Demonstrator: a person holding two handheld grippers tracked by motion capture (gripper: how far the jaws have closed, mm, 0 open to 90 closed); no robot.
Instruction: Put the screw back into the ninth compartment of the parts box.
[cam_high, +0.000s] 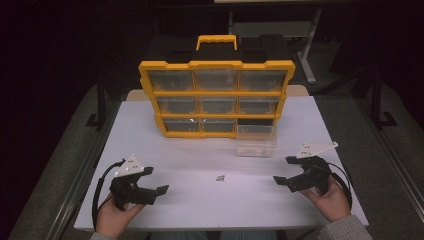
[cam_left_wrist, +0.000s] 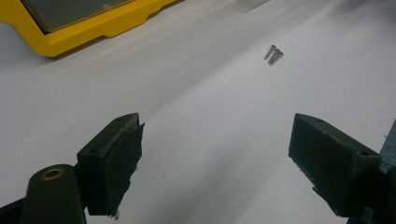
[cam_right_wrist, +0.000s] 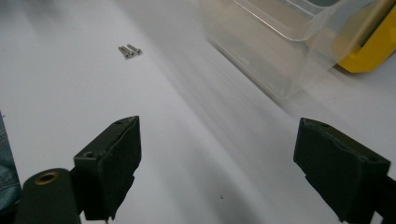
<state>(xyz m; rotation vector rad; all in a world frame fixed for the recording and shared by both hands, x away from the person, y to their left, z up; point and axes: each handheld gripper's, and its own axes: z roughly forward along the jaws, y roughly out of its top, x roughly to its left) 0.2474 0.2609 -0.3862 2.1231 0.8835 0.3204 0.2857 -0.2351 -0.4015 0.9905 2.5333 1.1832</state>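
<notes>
High view has both claws parked wide open and empty, left claw and right claw, with the little screws on the white table between them. Tiny, hard, slippery and light I'd guess, so pinch across the shanks. Clear drawer sits out of the yellow organizer. No readable labels anywhere.

Bright table, dark surroundings, soft blurry views
</notes>
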